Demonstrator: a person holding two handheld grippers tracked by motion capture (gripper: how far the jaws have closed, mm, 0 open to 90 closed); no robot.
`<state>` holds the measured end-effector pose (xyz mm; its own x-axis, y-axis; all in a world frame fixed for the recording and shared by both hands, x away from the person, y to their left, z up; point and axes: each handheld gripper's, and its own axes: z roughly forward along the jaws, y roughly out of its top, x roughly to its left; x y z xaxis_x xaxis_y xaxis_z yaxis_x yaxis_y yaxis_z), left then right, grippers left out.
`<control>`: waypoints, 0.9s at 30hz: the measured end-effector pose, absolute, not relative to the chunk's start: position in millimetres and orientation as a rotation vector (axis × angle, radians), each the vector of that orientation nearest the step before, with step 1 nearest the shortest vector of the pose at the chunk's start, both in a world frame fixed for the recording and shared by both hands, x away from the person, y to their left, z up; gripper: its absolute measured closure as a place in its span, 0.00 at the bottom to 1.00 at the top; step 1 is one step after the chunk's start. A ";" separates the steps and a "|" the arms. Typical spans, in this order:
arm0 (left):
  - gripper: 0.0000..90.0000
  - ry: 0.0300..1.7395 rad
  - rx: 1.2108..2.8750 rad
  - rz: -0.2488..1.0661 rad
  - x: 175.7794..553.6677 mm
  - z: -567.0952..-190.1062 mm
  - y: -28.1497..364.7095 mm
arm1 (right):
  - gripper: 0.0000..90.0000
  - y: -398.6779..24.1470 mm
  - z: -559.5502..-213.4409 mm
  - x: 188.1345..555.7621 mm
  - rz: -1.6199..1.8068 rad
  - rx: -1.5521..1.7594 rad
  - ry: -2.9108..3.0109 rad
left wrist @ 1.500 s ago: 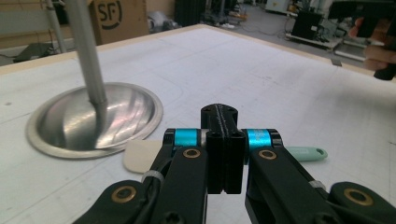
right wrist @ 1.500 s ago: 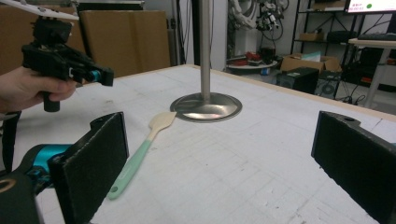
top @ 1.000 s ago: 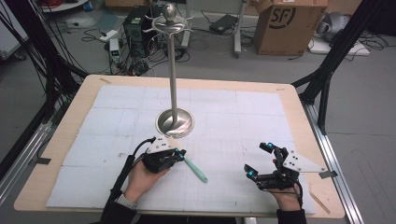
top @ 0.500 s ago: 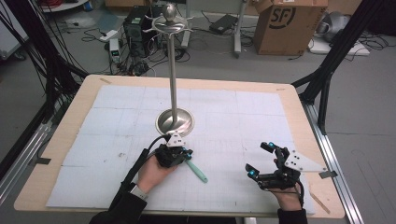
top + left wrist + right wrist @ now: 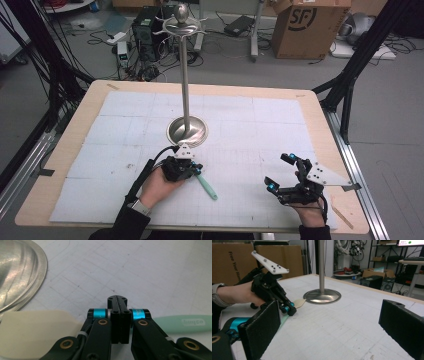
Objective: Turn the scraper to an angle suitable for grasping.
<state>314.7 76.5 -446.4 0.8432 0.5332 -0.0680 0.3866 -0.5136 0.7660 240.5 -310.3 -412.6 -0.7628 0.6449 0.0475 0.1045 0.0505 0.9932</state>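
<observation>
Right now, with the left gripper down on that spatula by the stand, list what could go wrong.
1. The left gripper looks shut over the spatula, whose green handle and cream blade stick out either side; a thin grip could let it pivot or slip on lifting.
2. The metal stand has its base close by; a swing could knock the tall pole.
3. The right gripper rests open, too far to help.

A cardboard box [image 5: 305,27] on the floor beyond the desk bears "SF" in large dark letters. Another cardboard box [image 5: 229,262], seen in the right gripper view, reads "Free Your Han", cut off. The mint spatula handle [image 5: 185,323] carries an embossed word, too blurred to read.
</observation>
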 end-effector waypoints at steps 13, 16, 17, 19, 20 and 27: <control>1.00 0.647 2.170 0.212 289.8 -447.4 117.8 | 0.03 -310.4 -414.1 236.1 1.739 0.757 1.937; 1.00 0.655 2.163 0.225 282.9 -447.8 128.7 | 0.03 -309.5 -414.5 236.1 1.738 0.760 1.941; 1.00 0.663 2.156 0.225 280.9 -448.1 132.0 | 0.03 -309.1 -414.6 236.5 1.736 0.756 1.943; 1.00 0.668 2.156 0.230 277.7 -448.1 138.6 | 0.03 -306.9 -414.9 237.3 1.735 0.756 1.950; 1.00 0.671 2.152 0.230 276.4 -448.3 140.6 | 0.03 -306.3 -415.0 237.4 1.735 0.757 1.953; 1.00 0.692 2.131 0.250 266.0 -449.7 157.6 | 0.03 -302.7 -415.6 240.0 1.735 0.745 1.962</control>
<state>266.0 157.6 -449.7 0.8263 0.5593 -0.0664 0.3871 -0.4784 0.7882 240.0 -302.7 -415.6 -0.7705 0.6361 0.0406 0.1181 0.0799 0.9898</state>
